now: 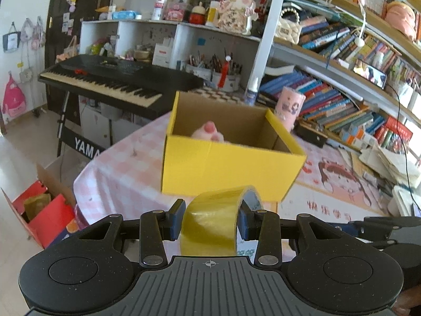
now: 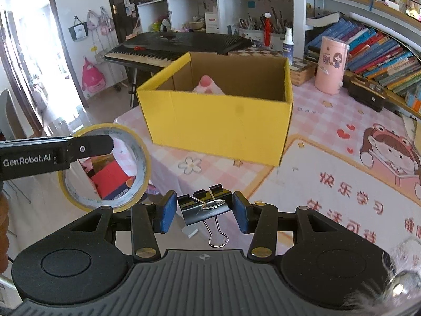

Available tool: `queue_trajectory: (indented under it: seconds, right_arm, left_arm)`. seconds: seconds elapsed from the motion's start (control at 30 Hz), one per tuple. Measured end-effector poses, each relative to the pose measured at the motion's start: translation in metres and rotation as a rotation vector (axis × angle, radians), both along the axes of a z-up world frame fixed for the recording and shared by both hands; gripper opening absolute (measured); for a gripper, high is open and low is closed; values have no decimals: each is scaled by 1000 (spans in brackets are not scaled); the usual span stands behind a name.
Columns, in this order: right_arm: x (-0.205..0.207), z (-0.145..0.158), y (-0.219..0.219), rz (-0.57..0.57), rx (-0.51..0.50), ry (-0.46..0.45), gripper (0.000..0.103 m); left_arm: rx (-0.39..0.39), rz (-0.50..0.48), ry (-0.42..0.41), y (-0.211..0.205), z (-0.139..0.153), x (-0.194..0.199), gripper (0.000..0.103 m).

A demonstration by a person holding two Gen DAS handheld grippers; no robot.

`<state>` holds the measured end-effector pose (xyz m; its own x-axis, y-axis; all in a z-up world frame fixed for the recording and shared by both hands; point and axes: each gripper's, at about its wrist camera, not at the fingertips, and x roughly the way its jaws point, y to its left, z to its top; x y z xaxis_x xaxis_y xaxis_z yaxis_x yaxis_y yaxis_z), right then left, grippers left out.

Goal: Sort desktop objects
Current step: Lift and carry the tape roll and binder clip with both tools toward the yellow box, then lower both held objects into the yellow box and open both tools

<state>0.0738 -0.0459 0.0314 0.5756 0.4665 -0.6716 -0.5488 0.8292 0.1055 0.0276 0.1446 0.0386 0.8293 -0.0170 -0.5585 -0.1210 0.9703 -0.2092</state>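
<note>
The left gripper (image 1: 210,222) is clamped on a yellow tape roll (image 1: 213,223), held on edge above the table (image 1: 123,171), its open core facing sideways across the blue pads. The right gripper (image 2: 204,212) is clamped on a black binder clip (image 2: 204,208), its wire handles pointing back toward the camera. Just ahead stands an open yellow box (image 2: 218,129) holding a pink-and-white soft toy (image 2: 208,85).
</note>
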Motion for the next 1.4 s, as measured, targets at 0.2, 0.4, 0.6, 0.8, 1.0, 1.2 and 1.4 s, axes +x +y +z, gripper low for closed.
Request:
queue_trajectory:
  seconds: [0.2,0.4,0.6,0.8,1.0,1.2,1.4]
  right_arm:
    - [31,13,5,5,46,-31,43]
    - [74,33,5,-7,92,-71,43]
    - [114,48,2,3,116,-98,43]
    - [149,43,2,20,107,-93,43]
    - [176,33,8,57,83,-91,43]
    - [198,23,18,105,44,-101,43]
    - [221,12,33,170,-18,-117,43]
  left_arm:
    - [3,22,-32,4,11,26,39]
    - [18,23,-50,3,21,60,39]
    - [19,46,-86,3,33,92,39]
    - [40,68,-94,0,38,123,39]
    - [63,91,-55,0,29,151,39]
    - [107,92,3,-5,13,174,39]
    - [166,70,71,-12,-4,193,39]
